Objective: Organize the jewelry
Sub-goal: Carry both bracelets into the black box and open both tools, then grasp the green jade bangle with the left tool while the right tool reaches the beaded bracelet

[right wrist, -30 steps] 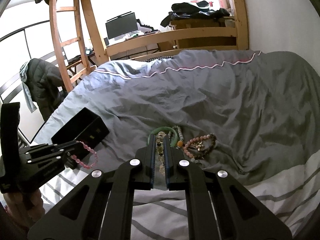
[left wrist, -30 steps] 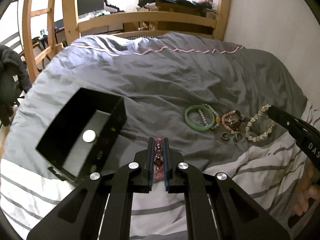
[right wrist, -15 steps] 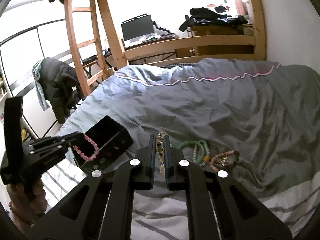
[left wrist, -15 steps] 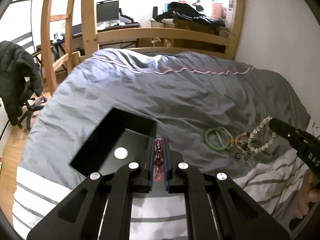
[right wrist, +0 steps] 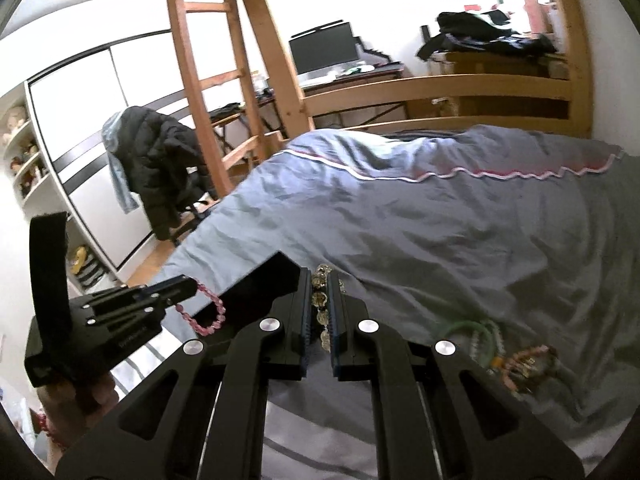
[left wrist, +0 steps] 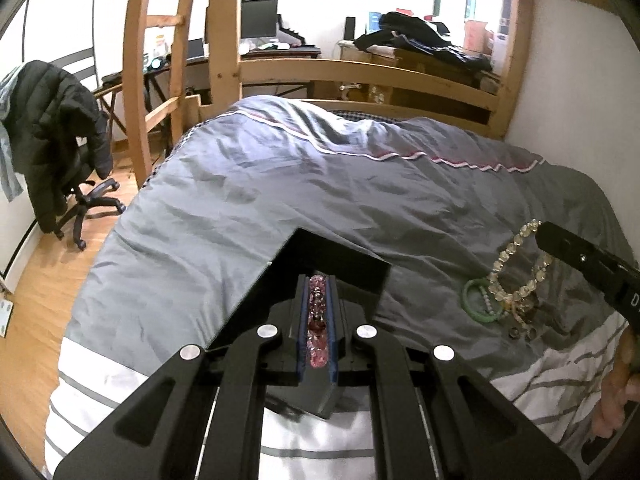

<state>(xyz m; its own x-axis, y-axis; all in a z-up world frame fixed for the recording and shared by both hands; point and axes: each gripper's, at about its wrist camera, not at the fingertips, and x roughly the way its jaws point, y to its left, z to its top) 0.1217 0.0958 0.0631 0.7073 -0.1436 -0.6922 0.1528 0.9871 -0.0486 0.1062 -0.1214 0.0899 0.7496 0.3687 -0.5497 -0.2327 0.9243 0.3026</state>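
Observation:
My left gripper (left wrist: pixel 318 280) is shut on a pink bead bracelet (left wrist: pixel 317 332) and hovers over the open black box (left wrist: pixel 340 264) on the grey duvet. In the right wrist view the pink bracelet (right wrist: pixel 208 312) hangs from the left gripper (right wrist: pixel 188 282) beside the box (right wrist: pixel 260 280). My right gripper (right wrist: pixel 320 276) is shut on a pale crystal bead bracelet (right wrist: pixel 322 308), which dangles above the bed in the left wrist view (left wrist: pixel 516 264). A green bangle (left wrist: pixel 478 304), bead bracelets and rings (left wrist: pixel 520 332) lie on the duvet.
The grey duvet (left wrist: pixel 320 184) covers the bed, with a white striped sheet (left wrist: pixel 120 384) at the near edge. A wooden bed frame and ladder (left wrist: pixel 216 40) stand behind. A chair with a dark jacket (left wrist: pixel 60 136) stands on the floor at left. A wall runs along the right.
Both grippers have moved left toward the black box. My left gripper now hovers over the box with the pink bracelet. The right gripper has lifted the crystal bracelet away from the jewelry pile.

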